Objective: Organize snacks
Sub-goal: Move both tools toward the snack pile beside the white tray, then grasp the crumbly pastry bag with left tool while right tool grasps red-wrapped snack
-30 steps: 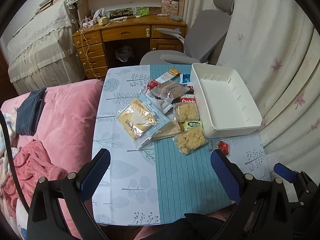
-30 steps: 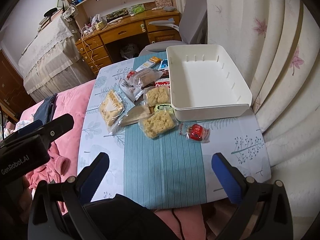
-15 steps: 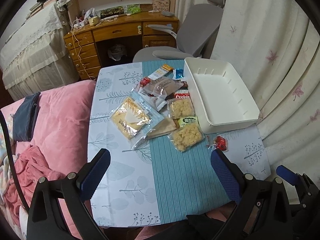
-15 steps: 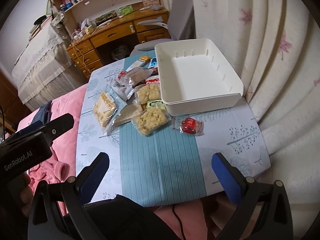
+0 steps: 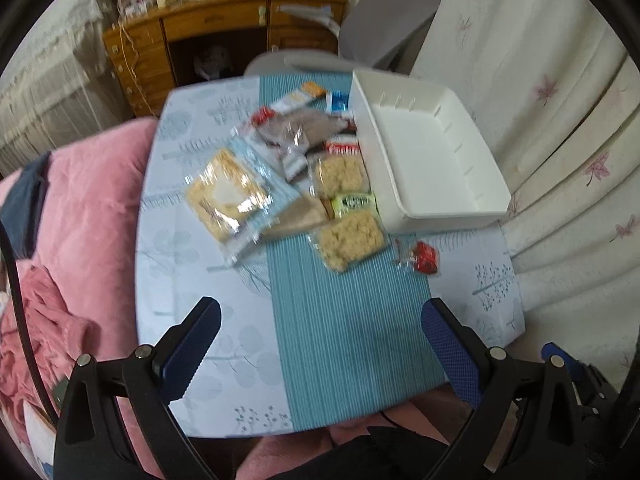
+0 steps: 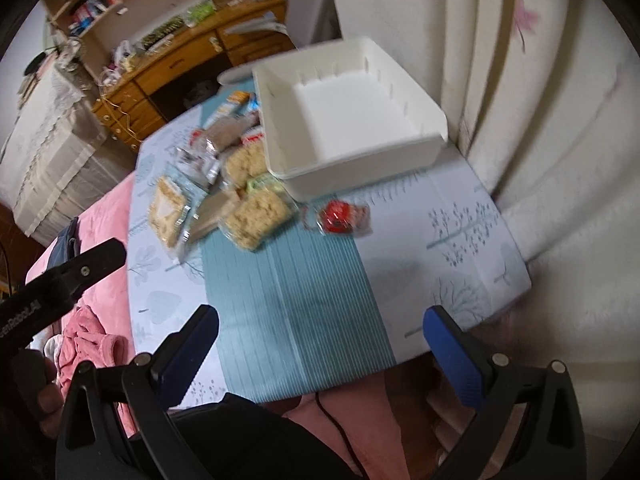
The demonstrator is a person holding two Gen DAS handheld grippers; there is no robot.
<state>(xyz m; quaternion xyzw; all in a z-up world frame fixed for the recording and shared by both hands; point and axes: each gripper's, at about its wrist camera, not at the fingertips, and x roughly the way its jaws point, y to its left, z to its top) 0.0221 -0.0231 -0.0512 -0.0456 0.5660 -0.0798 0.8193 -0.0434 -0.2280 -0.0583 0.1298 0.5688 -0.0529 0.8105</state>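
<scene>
Several snack packs lie in a heap on the table (image 5: 340, 328), left of an empty white bin (image 5: 424, 160). Nearest me are a clear pack of yellow crisped rice (image 5: 350, 240), a small red wrapped sweet (image 5: 424, 258) and a yellow cracker pack (image 5: 224, 194). My left gripper (image 5: 320, 344) is open and empty over the table's near edge. My right gripper (image 6: 320, 344) is open and empty, also at the near edge, with the red sweet (image 6: 340, 216), the rice pack (image 6: 258, 216) and the bin (image 6: 344, 108) ahead of it.
A pink bedcover (image 5: 80, 216) lies left of the table. Cream curtains (image 5: 560, 120) hang close on the right. A grey office chair (image 5: 372, 12) and a wooden desk (image 5: 224, 28) stand behind the table. The left gripper's body (image 6: 60, 280) shows in the right wrist view.
Both grippers have moved forward and lower toward the table, so the snacks and bin look closer. The right view has swung left and tilted. Both frames are motion-blurred. Nothing was picked up.
</scene>
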